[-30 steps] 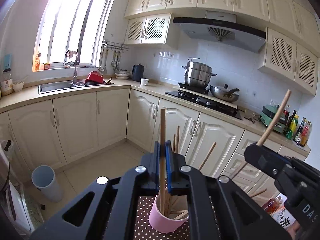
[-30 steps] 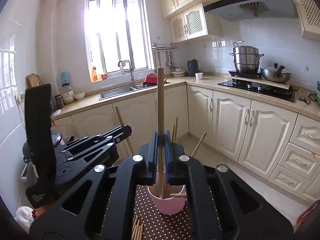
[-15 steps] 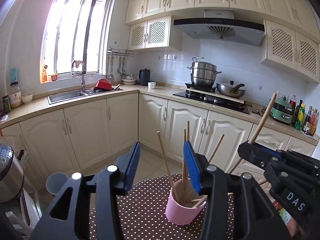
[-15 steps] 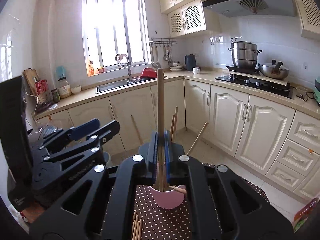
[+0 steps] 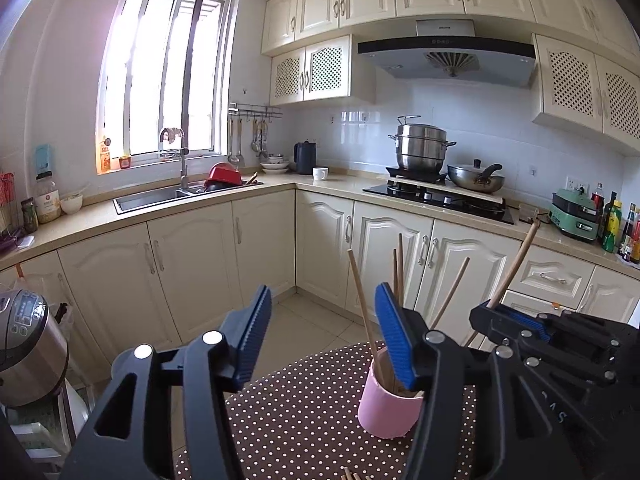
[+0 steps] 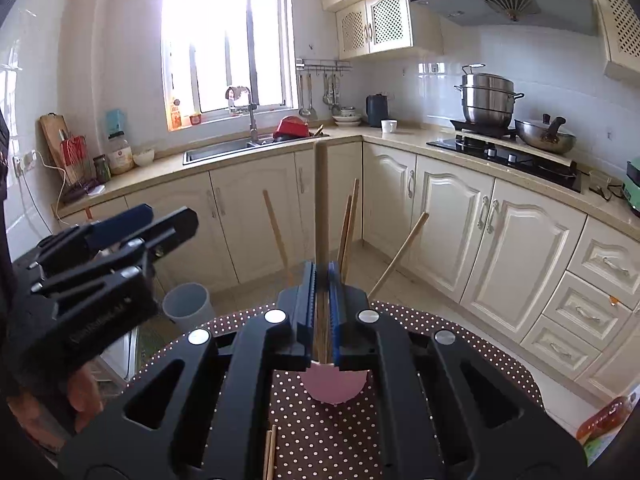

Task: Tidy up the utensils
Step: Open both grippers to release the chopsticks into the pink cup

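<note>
A pink cup stands on the brown dotted tablecloth and holds several wooden chopsticks. My left gripper is open and empty, just left of and above the cup. My right gripper is shut on one upright wooden chopstick, held above the pink cup. In the left wrist view the right gripper shows at right with its chopstick. The left gripper shows at left in the right wrist view.
Loose chopsticks lie on the tablecloth near me. A rice cooker stands at left, a grey bin on the floor. Kitchen cabinets, sink and stove are beyond the table.
My left gripper let go of its chopstick into the cup, opened wide and drew back to the left. My right gripper stays shut on its chopstick above the cup.
</note>
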The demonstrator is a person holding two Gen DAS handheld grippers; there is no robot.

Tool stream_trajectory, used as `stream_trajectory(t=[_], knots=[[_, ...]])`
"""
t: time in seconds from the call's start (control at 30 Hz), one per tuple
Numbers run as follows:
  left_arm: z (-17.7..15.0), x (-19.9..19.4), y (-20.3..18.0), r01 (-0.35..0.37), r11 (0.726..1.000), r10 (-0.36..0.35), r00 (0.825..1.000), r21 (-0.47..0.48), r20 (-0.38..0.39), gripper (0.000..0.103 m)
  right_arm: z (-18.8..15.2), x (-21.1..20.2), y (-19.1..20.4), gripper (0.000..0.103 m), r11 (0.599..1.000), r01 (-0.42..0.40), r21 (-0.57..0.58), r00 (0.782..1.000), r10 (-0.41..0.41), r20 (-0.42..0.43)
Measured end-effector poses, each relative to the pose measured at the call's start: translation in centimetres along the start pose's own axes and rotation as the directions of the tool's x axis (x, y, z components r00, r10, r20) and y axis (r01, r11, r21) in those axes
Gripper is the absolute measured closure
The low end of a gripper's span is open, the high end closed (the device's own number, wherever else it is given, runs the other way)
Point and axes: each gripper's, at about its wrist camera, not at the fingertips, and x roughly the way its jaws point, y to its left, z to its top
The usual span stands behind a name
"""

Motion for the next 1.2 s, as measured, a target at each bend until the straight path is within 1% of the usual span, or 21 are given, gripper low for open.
stream_trajectory(t=[0.1,0.4,0.53,0.63,0.8,0.93,1.07,1.2], knots=[[-0.3,-0.2,0.3,-0.012,1.0,0.012,1.0,0.005,-0.003,0.048,-0.3,0.2,0.0,0.096,1.0,0.003,0.002,1.0,-0.003,-0.009],[-0.5,-0.7,0.9,-0.012,1.0,0.012,1.0,0.006,-0.02,0.047,-0.3,-0.1,0.1,0.096,1.0,0.009,0.015,1.0,-0.009,-0.017],[-0.6,-1.6,1.3,-0.012,1.0,0.012,1.0,0.003,-0.021,0.046,-0.2,-0.7,0.3,0.096,1.0,0.012,0.016,1.0,-0.012,-0.011],[-0.8,-2.4,1.5,-0.021,1.0,0.021,1.0,0.006,-0.021,0.044,0.0,-1.4,0.4,0.095,1.0,0.017,0.021,1.0,-0.017,-0.002],[-1.0,-4.1,2.1,-0.034,0.999,0.034,0.999,0.006,-0.024,0.044,0.1,-2.8,0.5,0.095,0.999,0.002,0.033,1.0,-0.003,0.02],[-1.3,-5.4,2.5,-0.042,0.999,0.043,0.999,0.019,-0.023,0.043,0.0,-4.2,1.0,0.095,1.0,-0.001,0.018,0.999,0.0,0.035],[-2.1,-6.7,2.8,-0.042,0.999,0.043,0.998,0.023,-0.04,0.043,-0.2,-6.1,1.4,0.095,1.0,-0.013,0.02,0.998,0.011,0.059],[-3.5,-7.7,2.6,-0.031,0.999,0.034,0.997,0.038,-0.073,0.043,-1.0,-7.6,1.9,0.095,1.0,-0.012,-0.002,0.998,0.012,0.064]])
